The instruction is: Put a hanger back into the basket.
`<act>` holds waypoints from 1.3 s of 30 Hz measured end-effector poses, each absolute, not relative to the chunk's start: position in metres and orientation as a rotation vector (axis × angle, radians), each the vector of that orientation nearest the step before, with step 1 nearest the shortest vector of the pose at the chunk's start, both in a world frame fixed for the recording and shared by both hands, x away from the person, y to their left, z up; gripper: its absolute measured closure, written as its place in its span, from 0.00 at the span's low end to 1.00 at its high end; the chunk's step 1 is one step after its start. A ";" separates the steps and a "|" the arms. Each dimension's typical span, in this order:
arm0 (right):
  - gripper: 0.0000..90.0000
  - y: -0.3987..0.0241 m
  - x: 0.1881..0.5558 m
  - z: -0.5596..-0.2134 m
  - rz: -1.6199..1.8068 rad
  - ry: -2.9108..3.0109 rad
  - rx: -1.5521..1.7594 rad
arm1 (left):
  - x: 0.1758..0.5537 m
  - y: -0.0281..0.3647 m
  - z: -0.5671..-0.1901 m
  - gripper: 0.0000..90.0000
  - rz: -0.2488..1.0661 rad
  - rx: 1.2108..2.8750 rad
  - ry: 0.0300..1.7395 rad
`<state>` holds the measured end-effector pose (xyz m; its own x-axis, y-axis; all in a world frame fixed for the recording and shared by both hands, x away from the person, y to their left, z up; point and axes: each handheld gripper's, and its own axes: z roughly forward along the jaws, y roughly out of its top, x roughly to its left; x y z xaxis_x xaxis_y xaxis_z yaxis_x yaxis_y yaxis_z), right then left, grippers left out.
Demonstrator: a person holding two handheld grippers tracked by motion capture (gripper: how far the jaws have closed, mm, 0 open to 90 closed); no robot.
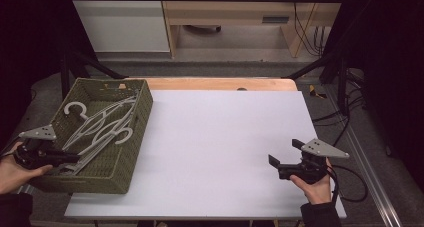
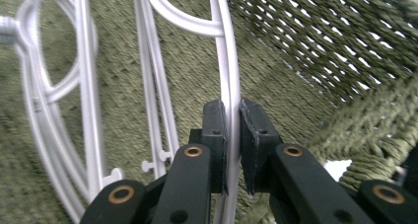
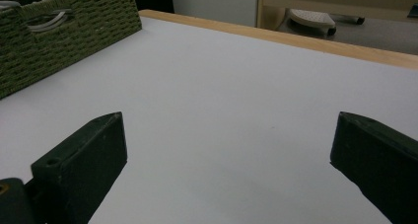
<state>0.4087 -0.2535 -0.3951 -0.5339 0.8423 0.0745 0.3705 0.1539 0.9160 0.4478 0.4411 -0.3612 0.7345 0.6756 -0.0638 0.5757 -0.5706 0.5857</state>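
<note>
Taking the green woven basket [image 1: 131, 152] as the landmark, the nearest thing to the person is the left gripper [image 1: 75, 158], held in the left hand [image 1: 14, 169] at the basket's near left corner and reaching in over its near wall. In the left gripper view its jaws are pinched tight on the thin white arm of a hanger [image 2: 230, 81], the pads pressing it from both sides, so the claw is narrow and holding that hanger. The woven floor and side wall of the basket [image 2: 305, 46] lie just behind the grip.

Well apart from the basket, off to its right and about level with its near end, the right gripper [image 1: 286, 155] sits in the right hand [image 1: 315, 187] just above the white table [image 1: 220, 152]. Its jaws stand wide with nothing between them; in the right gripper view bare white surface [image 3: 222, 110] shows in the gap, and the basket [image 3: 74, 31] stands far off at the upper left.

Farther in, the basket holds several white hangers [image 1: 100, 127] lying in a loose overlapping pile, their hooks pointing toward the far left corner. The gripped hanger belongs to this pile, with its clamped end at the basket's near side; how far it is lifted off the others cannot be told.

Beyond the basket's far wall runs the table's wooden edge [image 1: 215, 83].
</note>
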 end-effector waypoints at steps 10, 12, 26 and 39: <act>0.01 -0.254 0.409 -0.395 1.363 1.979 1.148 | 0.450 0.438 -0.366 0.90 0.259 2.276 1.003; 0.01 -0.254 0.409 -0.395 1.364 1.977 1.149 | 0.450 0.440 -0.367 0.89 0.274 2.267 1.010; 0.01 -0.253 0.409 -0.395 1.363 1.977 1.152 | 0.443 0.458 -0.352 0.89 0.449 1.998 1.202; 0.01 -0.255 0.409 -0.395 1.361 1.978 1.151 | 0.459 0.449 -0.367 0.92 0.643 2.022 1.317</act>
<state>0.4086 -0.2545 -0.3950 -0.5345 0.8419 0.0749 0.3706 0.1538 0.9159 0.4589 0.4486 -0.3671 0.3804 0.9229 0.0589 0.6136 -0.2995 0.7306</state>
